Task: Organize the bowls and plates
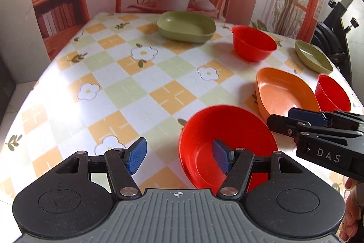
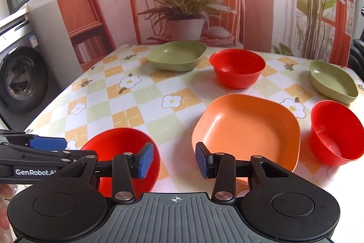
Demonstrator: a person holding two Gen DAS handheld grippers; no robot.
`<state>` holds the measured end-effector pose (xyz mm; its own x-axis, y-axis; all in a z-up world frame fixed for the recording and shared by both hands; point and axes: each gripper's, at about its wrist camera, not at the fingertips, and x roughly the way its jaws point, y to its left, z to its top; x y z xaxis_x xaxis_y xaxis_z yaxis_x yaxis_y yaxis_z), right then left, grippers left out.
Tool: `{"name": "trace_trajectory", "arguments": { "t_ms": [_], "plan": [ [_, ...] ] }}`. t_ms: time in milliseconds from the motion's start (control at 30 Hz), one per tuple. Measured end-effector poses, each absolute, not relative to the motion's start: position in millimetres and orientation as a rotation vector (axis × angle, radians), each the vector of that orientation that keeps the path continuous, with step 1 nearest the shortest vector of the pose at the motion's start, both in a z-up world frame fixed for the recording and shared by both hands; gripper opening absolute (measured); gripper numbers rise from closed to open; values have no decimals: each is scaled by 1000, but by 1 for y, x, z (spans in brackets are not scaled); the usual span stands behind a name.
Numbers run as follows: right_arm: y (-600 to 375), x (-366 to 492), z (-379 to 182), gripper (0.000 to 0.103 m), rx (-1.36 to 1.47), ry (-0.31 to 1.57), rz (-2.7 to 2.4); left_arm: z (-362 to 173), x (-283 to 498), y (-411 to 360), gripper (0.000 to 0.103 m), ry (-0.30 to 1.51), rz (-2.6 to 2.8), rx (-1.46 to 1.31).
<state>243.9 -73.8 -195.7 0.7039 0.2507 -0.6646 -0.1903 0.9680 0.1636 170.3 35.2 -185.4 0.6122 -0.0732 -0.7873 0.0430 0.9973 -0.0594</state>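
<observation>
A table under a floral checked cloth carries 3 red bowls, 2 green plates and 1 orange plate.

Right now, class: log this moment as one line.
left gripper: open, empty | right gripper: open, empty | three red plastic bowls, unstacked | nearest red bowl

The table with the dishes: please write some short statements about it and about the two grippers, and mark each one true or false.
1. Three red bowls stand on the table: near, far, right. True.
2. The orange plate is stacked on a green plate. False: it lies alone on the tablecloth.
3. The left gripper has its jaws open, holding nothing. True.
4. The right gripper grips the orange plate. False: its jaws are open and hold nothing.
5. There is only one green plate. False: there are two, one far, one at the right edge.
</observation>
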Motion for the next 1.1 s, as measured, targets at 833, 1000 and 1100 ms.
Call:
{"name": "trace_trajectory", "arguments": {
  "t_ms": [833,1000,1100],
  "plan": [
    [-69,244,-206,9,117,843,321,-196,170,34,15,947,-107,-100],
    [-80,248,-186,9,150,798,305,-174,173,27,15,889,-143,-66],
    [-90,251,-171,9,183,774,297,-152,176,21,15,839,-169,-53]
  ]
}}
